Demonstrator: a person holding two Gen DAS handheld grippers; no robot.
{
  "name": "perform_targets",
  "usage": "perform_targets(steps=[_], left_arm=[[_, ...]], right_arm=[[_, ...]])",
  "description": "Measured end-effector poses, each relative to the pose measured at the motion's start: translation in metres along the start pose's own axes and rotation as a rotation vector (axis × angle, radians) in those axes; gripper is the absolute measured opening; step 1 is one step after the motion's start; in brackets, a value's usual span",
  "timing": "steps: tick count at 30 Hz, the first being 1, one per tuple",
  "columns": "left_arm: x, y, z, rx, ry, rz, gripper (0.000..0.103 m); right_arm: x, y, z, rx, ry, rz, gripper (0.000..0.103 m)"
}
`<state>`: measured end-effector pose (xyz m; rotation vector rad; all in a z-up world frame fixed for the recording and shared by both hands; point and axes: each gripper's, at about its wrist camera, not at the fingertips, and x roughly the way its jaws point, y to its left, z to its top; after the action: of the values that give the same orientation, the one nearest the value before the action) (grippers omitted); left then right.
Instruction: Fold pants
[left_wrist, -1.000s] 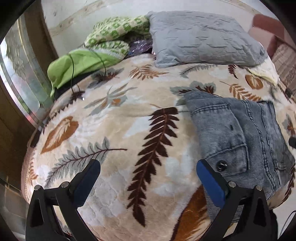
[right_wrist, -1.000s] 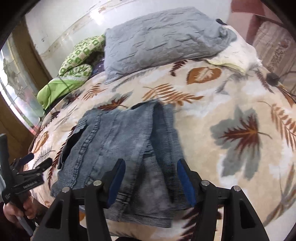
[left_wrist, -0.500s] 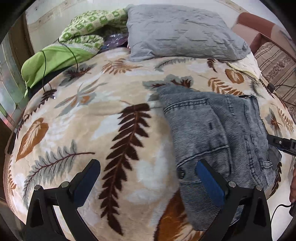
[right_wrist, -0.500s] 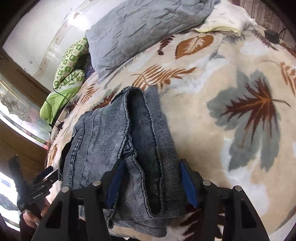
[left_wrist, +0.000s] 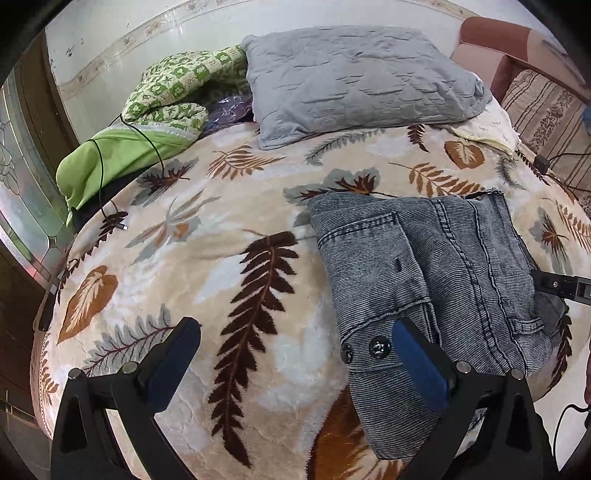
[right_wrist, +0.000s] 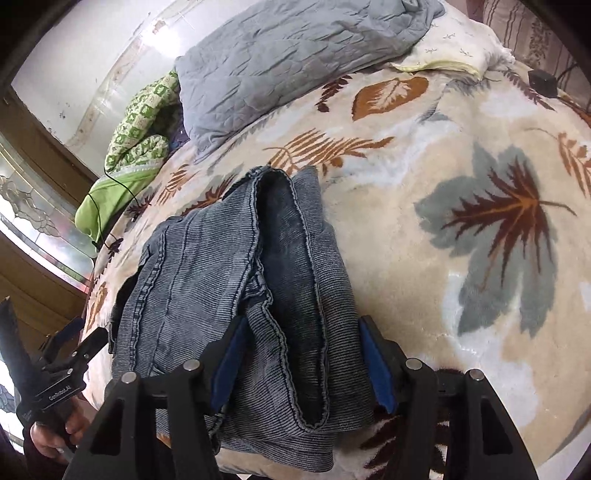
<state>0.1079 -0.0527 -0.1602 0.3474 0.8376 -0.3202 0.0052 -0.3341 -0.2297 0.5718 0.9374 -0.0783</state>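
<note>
Grey-blue denim pants (left_wrist: 436, 273) lie folded into a thick stack on the leaf-patterned blanket (left_wrist: 221, 266), near the bed's front edge. In the left wrist view my left gripper (left_wrist: 295, 354) is open and empty, its right finger over the waistband button. In the right wrist view the pants (right_wrist: 236, 295) fill the middle. My right gripper (right_wrist: 301, 363) is open, its two blue pads straddling the near folded edge of the pants. The right gripper's tip also shows in the left wrist view (left_wrist: 557, 284), and the left gripper in the right wrist view (right_wrist: 70, 347).
A grey pillow (left_wrist: 354, 77) lies at the head of the bed. A green patterned quilt and green cloth (left_wrist: 122, 147) with a black cable sit at the back left. A brown striped sofa (left_wrist: 546, 107) stands to the right. A black adapter (right_wrist: 541, 83) rests on the blanket.
My right gripper has moved down and forward onto the near edge of the pants, its pads now on either side of the fold. My left gripper has shifted right, toward the waistband.
</note>
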Motion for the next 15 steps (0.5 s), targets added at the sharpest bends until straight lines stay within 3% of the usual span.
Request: perform_targets(steps=[15], left_arm=[[0.017,-0.006,0.000,-0.023,0.043,-0.052,0.103]], right_arm=[[0.000,0.002,-0.005,-0.022,-0.017,-0.015,0.067]])
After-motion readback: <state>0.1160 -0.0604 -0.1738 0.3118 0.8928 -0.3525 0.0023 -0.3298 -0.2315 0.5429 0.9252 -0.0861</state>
